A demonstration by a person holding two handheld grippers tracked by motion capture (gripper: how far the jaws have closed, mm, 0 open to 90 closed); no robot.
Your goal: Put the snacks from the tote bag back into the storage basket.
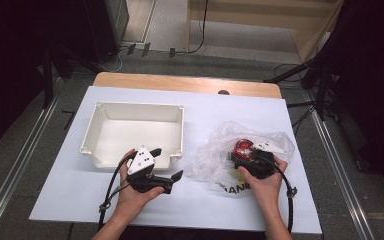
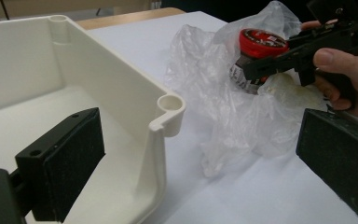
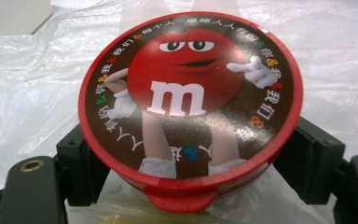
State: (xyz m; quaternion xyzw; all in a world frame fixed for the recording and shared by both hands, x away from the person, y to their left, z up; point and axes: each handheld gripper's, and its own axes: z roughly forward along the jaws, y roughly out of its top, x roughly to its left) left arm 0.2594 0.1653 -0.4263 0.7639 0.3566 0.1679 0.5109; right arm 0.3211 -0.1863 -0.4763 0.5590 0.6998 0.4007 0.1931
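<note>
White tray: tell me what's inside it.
The white tray holds nothing on the floor that shows. The left gripper hangs over its near right corner with jaws open, hiding that patch.

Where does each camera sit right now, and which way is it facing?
High view: above the person's side, looking forward and down on the table; both forearms and hands enter from below.
Left gripper view: rides the open left tool, facing the white bin corner and the plastic bag; the other hand shows.
Right gripper view: rides the right tool, jaws clamping the red-lidded tub.
Shared: all three show tub and bag.
</note>
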